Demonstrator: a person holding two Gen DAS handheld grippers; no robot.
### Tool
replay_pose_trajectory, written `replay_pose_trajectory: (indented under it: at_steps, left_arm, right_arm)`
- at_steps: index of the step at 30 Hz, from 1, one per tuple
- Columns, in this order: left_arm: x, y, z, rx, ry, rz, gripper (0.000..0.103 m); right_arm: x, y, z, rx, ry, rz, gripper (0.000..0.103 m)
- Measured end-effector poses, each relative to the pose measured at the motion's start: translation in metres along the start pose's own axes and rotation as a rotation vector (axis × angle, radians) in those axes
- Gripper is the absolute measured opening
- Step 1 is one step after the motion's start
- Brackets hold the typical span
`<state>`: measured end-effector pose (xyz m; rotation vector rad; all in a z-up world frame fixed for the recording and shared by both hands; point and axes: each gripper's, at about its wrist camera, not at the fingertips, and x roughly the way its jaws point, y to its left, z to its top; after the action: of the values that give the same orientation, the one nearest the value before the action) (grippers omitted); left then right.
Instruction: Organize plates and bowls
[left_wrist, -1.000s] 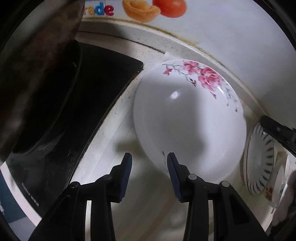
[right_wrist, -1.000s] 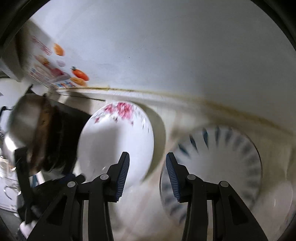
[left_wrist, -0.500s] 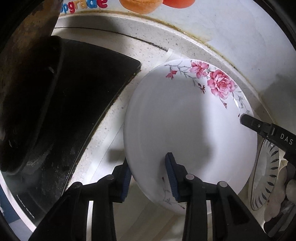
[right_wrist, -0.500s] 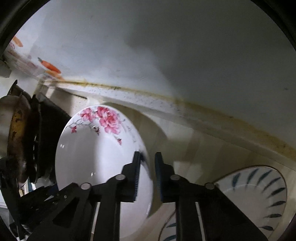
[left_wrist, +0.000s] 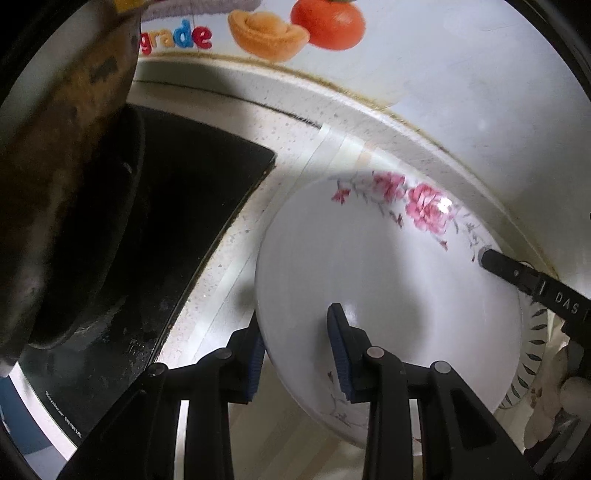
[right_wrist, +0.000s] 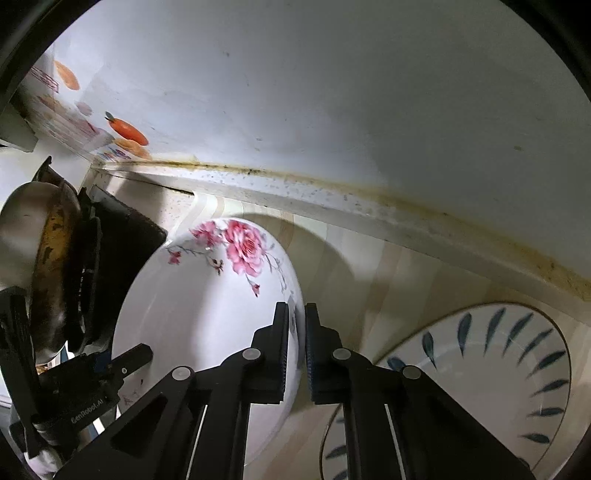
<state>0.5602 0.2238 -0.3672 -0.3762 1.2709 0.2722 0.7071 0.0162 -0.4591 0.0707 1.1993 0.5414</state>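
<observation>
Since half a second ago the white round plate with pink rose print (left_wrist: 388, 295) has risen off the pale wood-grain countertop (right_wrist: 354, 266) and now tilts, its right edge over the white plate with dark blue leaf marks (right_wrist: 491, 373). The right gripper (right_wrist: 296, 347) remains clamped on the rose plate's rim at 3 o'clock, jaws nearly together with only the rim between them. The left gripper (left_wrist: 295, 350) straddles the rim at 7 o'clock, jaws spread wide; one pad sits under the plate, the other over it, and whether either pad touches cannot be told. At 9 o'clock from the plate lies the black glass cooktop (left_wrist: 184, 229), carrying a dark worn frying pan (left_wrist: 62, 206). Behind stands the white wall (right_wrist: 332, 92).
</observation>
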Motion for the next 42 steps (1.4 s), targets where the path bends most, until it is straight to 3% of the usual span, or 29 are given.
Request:
replay_pose_trajectory:
  at_steps: [5, 8, 13, 24, 36, 42]
  left_arm:
    - [-0.013, -0.013, 0.002, 0.034, -0.026, -0.012, 0.030]
    - [-0.035, -0.008, -0.012, 0.060, -0.035, -0.026, 0.030]
    - [-0.054, -0.032, -0.035, 0.104, -0.043, -0.051, 0.030]
    - [-0.102, -0.060, -0.091, 0.223, -0.069, -0.099, 0.030]
    - [-0.108, -0.086, -0.170, 0.331, -0.006, -0.120, 0.030]
    - [-0.092, -0.088, -0.201, 0.354, 0.061, -0.113, 0.030]
  right_arm:
    - [-0.025, -0.004, -0.013, 0.022, -0.024, 0.009, 0.010]
    - [-0.047, -0.006, -0.024, 0.037, -0.053, 0.019, 0.010]
    - [-0.094, -0.008, -0.053, 0.057, -0.108, 0.034, 0.010]
    - [-0.180, -0.017, -0.153, 0.094, -0.162, 0.012, 0.010]
    - [-0.214, -0.048, -0.260, 0.186, -0.156, 0.002, 0.010]
    - [-0.205, -0.063, -0.302, 0.230, -0.108, 0.001, 0.010]
